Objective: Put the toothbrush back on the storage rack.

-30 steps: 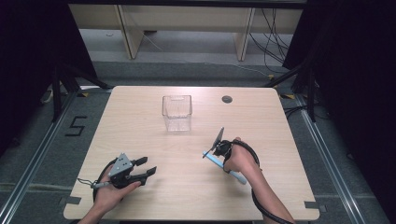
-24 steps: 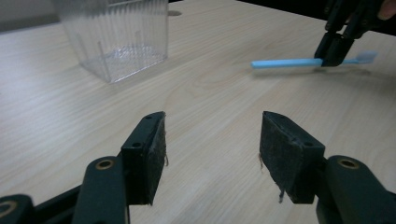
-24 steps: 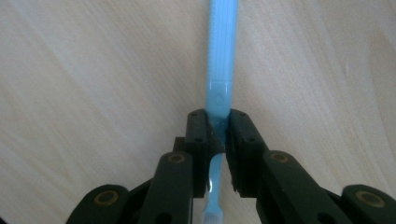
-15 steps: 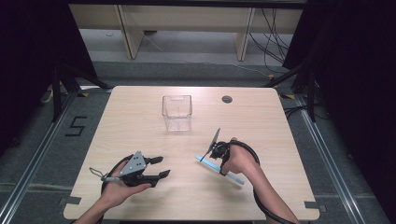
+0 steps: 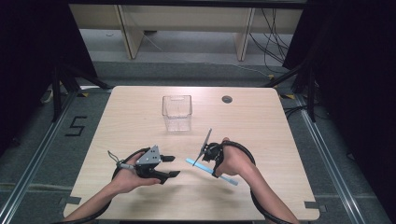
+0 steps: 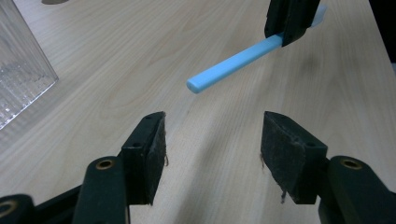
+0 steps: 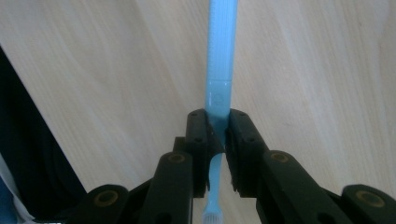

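Two grippers work over a pale wood-grain table (image 5: 140, 116). The right gripper (image 7: 217, 140) has its black jaws clamped on a light blue toothbrush (image 7: 220, 56), a slim plastic stick with a flat, squared handle. The right gripper view shows fine ridging along the handle beyond the jaws and the narrow neck with white bristles at the bottom edge, near the camera. In the high view the toothbrush (image 5: 196, 164) lies slanted across the right gripper (image 5: 208, 156), clear of the table top, handle end pointing toward the left gripper (image 5: 169, 166).

The left gripper (image 6: 212, 149) has its jaws apart with nothing between them; they have just been opening a little. Its view shows the worn, fuzzy dark pads (image 6: 285, 156) and the rounded handle end of the toothbrush (image 6: 233, 65) just beyond them, in the air.

A clear, ribbed square container (image 5: 177, 112) stands upright farther back on the table, well apart from both grippers. In the left gripper view its ridged wall (image 6: 21, 79) is at the left edge.
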A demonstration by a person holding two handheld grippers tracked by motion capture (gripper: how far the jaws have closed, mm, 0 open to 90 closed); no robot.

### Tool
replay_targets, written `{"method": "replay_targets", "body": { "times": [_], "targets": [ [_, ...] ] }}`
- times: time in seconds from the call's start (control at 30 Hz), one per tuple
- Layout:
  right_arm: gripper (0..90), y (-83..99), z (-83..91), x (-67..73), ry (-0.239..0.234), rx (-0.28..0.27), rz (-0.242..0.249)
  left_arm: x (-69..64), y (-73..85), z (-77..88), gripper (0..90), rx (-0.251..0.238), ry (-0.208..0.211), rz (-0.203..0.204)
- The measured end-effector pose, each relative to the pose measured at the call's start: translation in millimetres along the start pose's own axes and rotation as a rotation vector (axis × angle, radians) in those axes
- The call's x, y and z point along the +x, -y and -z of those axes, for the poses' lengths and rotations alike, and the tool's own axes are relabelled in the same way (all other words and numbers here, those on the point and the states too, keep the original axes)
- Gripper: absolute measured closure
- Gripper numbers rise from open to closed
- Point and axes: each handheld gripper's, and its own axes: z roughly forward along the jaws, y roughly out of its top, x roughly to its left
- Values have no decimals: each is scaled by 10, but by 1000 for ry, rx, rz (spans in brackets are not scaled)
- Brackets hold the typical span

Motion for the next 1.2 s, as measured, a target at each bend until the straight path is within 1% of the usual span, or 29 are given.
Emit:
{"method": "replay_targets", "body": {
  "times": [0.03, 0.07, 0.1, 0.13, 0.17, 0.23, 0.27, 0.3, 0.33, 0.37, 0.43, 0.47, 0.5, 0.57, 0.63, 0.67, 0.77, 0.8, 0.87, 0.9, 0.93, 0.97, 1.0, 1.03, 1.1, 1.13, 1.17, 1.2],
  "targets": [
    [799, -16, 6, 15, -4, -1, 14, 7, -5, -10, 399, 5, 8, -14],
    [799, -32, 12, 42, -8, -1, 10, 18, -9, -15, 400, 15, 10, -39],
    [799, -45, 14, 57, -8, -6, 22, 14, -10, -35, 402, 5, 27, -41],
    [799, -60, 21, 71, -6, -2, 32, 17, -15, -41, 405, 9, 37, -58],
    [799, -75, 27, 87, -4, -2, 36, 10, -19, -44, 409, 10, 37, -69],
    [799, -108, 42, 106, -8, -10, 69, 8, -22, -55, 424, 11, 63, -85],
    [799, -108, 42, 106, -8, -10, 69, 7, -23, -55, 424, 19, 68, -94],
    [799, -121, 55, 130, -12, -9, 57, 7, -23, -59, 429, 23, 70, -100],
    [799, -121, 55, 130, -12, -9, 57, 9, -25, -63, 429, 24, 74, -100],
    [799, -127, 56, 132, -8, -4, 71, 12, -29, -64, 431, 25, 77, -96],
    [799, -137, 40, 156, -21, 1, 90, 34, -43, -55, 430, 15, 78, -98],
    [799, -137, 40, 156, -21, 1, 90, 34, -43, -55, 428, 15, 78, -98],
    [799, -138, 35, 177, -21, 6, 83, 48, -50, -53, 425, 18, 87, -103],
    [799, -141, 33, 180, -21, 7, 87, 39, -55, -63, 421, 1, 95, -87],
    [799, -153, 32, 180, -20, 8, 107, 34, -68, -69, 418, 7, 113, -98],
    [799, -161, 30, 187, -21, 8, 113, 23, -68, -82, 418, -3, 118, -101],
    [799, -191, 33, 211, -33, 7, 121, 13, -76, -96, 436, 19, 136, -117],
    [799, -197, 36, 226, -31, 10, 111, 5, -73, -112, 451, 10, 159, -93],
    [799, -216, 40, 241, -33, 12, 113, 3, -72, -122, 477, 18, 176, -72],
    [799, -225, 34, 231, -41, 7, 140, 16, -71, -126, 487, 33, 190, -79],
    [799, -230, 31, 250, -38, 12, 129, 11, -68, -126, 496, 40, 186, -78],
    [798, -233, 29, 259, -36, 16, 128, 5, -64, -129, 503, 38, 195, -66],
    [799, -239, 21, 258, -37, 15, 145, 9, -63, -126, 510, 41, 208, -62],
    [799, -239, 11, 272, -41, 21, 143, 14, -61, -122, 520, 45, 214, -68],
    [799, -241, 8, 280, -48, 17, 148, 13, -56, -117, 523, 41, 229, -64],
    [799, -247, 8, 280, -60, 14, 173, 15, -49, -121, 522, 32, 241, -61],
    [799, -244, 14, 301, -66, 14, 162, 17, -47, -118, 522, 33, 241, -60],
    [799, -252, 26, 314, -66, 11, 172, 19, -44, -119, 527, 32, 245, -61]
  ]
}}
